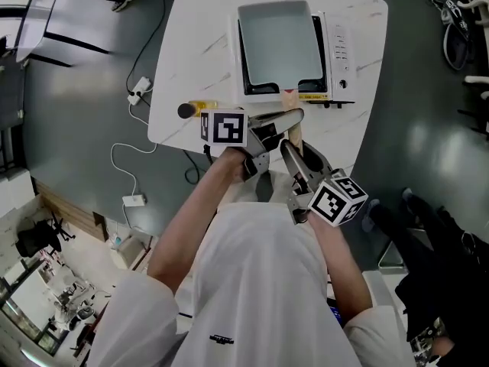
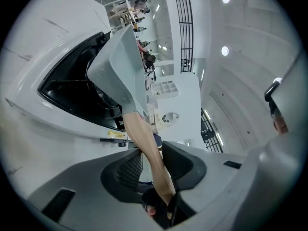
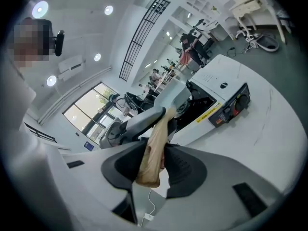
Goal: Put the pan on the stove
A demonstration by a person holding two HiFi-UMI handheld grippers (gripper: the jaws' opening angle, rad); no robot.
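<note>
**White tee, grey tools**

The person wears a white short-sleeved T-shirt [image 1: 260, 281] with a small dark logo [image 1: 221, 339]. The left gripper [image 1: 296, 115] and right gripper [image 1: 294, 148] are grey with dark ribbed pads. Each carries a cube [image 1: 227, 128] of black-and-white square markers.

Pan [image 1: 280, 43] over stove [image 1: 340, 60], possibly resting, white table [image 1: 199, 44]
</note>
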